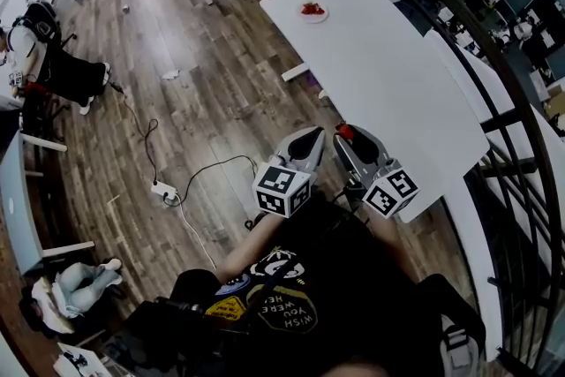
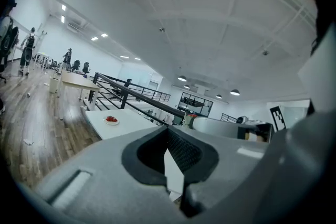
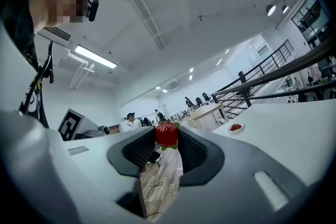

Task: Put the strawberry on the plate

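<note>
A red strawberry (image 3: 166,134) sits pinched between the pads at the tip of my right gripper (image 3: 166,139), which is shut on it. From the head view, the same strawberry (image 1: 345,133) shows at the right gripper (image 1: 347,139), held close to the body by the near end of the white table (image 1: 388,75). A small white plate (image 1: 313,11) holding red strawberries stands at the table's far end, well away from both grippers; the plate (image 3: 235,127) also shows in the right gripper view. My left gripper (image 1: 309,141) is beside the right one, shut and holding nothing.
A black railing (image 1: 494,57) runs along the table's right side. A white power strip (image 1: 163,188) with cables lies on the wooden floor to the left. A seated person (image 1: 62,71) and chairs are further left. More desks stand beyond the table.
</note>
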`<state>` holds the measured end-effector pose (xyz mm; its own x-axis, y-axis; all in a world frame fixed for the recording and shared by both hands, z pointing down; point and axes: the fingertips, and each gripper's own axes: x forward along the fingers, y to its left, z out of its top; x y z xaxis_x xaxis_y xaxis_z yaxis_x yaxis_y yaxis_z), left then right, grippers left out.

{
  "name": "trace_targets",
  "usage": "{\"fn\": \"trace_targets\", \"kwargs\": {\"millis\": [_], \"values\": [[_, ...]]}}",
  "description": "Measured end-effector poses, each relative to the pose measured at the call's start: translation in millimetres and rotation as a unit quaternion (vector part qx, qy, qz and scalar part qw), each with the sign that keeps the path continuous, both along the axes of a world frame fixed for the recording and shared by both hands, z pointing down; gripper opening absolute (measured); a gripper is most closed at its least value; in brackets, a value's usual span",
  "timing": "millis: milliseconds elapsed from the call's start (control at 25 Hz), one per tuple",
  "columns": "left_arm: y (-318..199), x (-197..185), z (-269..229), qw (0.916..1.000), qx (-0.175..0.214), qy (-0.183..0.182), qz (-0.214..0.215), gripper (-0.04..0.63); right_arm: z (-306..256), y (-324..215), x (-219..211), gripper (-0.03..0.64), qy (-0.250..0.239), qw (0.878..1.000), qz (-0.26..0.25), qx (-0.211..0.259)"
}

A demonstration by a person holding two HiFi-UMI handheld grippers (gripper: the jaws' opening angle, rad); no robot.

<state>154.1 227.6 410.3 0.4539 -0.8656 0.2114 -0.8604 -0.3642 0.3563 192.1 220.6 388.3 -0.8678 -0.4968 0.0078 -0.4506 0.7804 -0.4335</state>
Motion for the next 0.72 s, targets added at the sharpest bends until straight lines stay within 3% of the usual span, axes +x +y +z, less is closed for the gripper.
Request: {"fn": "trace_targets", "kwargs": {"millis": [240,440,720], "values": [[-11,-35,2,0.9998,-0.003,0.015,-0.013,0.000,-1,-9,-29,0.135,0.004,1.000,0.003,0.005],[-16,-55,8,0.9973,-0.007,0.073,-0.010,0.000,8,-9,-51,0.135,0.013,1.000,0.001,0.004],[-23,-58,25,0.9995,-0.023,0.022,-0.005,0.000,17,-15,-57,0.135,0.025,1.000,0.009,-0.011]]}}
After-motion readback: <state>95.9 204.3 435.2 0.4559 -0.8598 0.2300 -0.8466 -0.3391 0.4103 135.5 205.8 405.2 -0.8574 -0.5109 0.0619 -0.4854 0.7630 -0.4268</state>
